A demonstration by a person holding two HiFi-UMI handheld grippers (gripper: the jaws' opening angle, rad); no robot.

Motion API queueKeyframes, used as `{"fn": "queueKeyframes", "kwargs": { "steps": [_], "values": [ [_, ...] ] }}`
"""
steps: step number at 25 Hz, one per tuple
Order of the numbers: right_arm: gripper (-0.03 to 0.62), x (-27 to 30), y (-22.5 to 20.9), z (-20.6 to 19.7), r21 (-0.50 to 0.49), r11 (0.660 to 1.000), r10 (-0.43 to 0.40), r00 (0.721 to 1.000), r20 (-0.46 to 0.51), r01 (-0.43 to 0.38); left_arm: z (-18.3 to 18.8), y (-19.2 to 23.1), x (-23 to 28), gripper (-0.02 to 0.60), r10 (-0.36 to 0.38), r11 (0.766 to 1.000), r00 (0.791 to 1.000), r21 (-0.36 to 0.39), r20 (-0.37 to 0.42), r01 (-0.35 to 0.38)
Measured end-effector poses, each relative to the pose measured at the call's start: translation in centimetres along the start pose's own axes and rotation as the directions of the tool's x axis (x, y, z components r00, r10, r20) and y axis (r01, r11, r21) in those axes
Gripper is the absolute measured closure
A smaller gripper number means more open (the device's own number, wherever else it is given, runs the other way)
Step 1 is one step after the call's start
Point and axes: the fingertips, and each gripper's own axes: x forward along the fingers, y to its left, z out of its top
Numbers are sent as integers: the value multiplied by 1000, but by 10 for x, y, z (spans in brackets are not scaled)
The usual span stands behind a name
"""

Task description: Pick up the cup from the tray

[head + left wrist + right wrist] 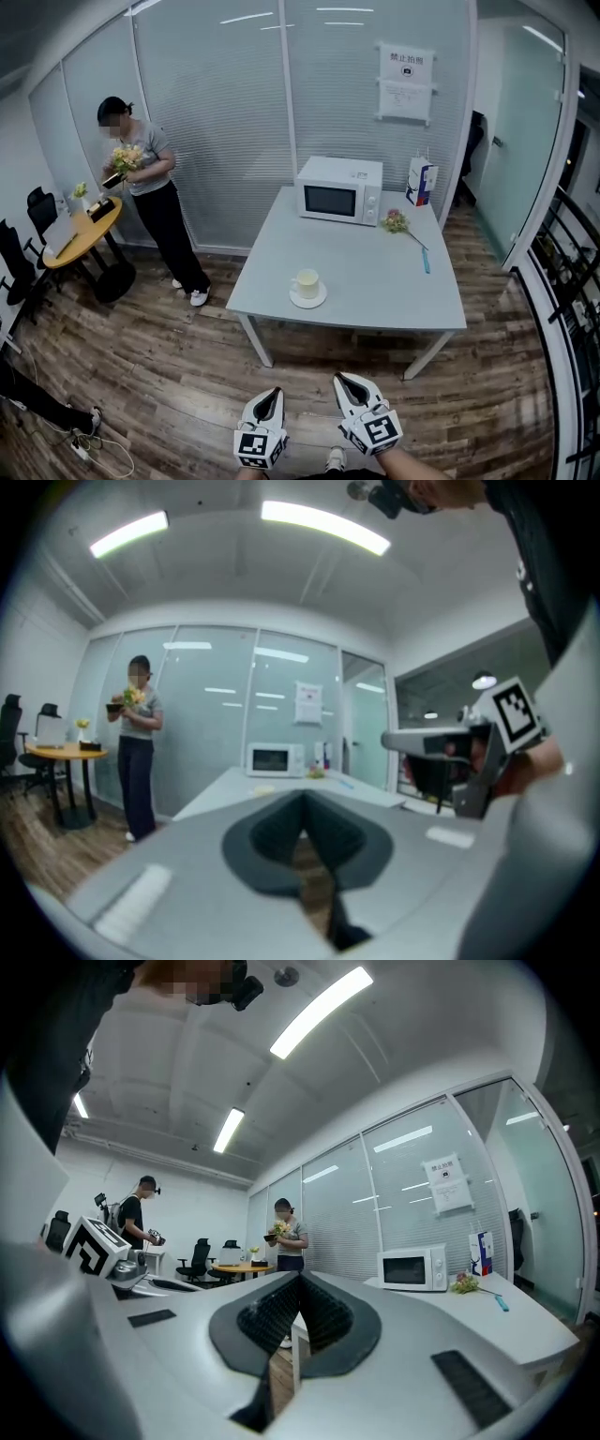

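Approach step: left gripper [270, 397] and right gripper [349, 384] sit at bottom centre, jaws together and empty, well apart from the cup [306, 282] on its saucer [308, 300] mid-frame on the bench [384, 281]; next probably closing in, jaws parted.

Head view looks down from well off the bench [375, 281]. Both gripper views face it, sharing the microwave [274, 758]

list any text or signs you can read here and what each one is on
"禁止拍照" (likely; small), above a camera icon: wall sign
sheet below it: too small to read
carton on the table: print blurred
microwave: no legible label
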Motion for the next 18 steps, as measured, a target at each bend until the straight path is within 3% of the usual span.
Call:
{"fn": "queueKeyframes", "kwargs": {
  "steps": [9,18],
  "values": [
    [589,38,-70,-2,22,999,-24,999,25,23,10,8,73,577,8,1000,1000,16,-12,-8],
    [589,63,-104,-6,28,1000,-10,1000,20,9,11,11,121,577,9,1000,1000,18,-20,-8]
  ]
}}
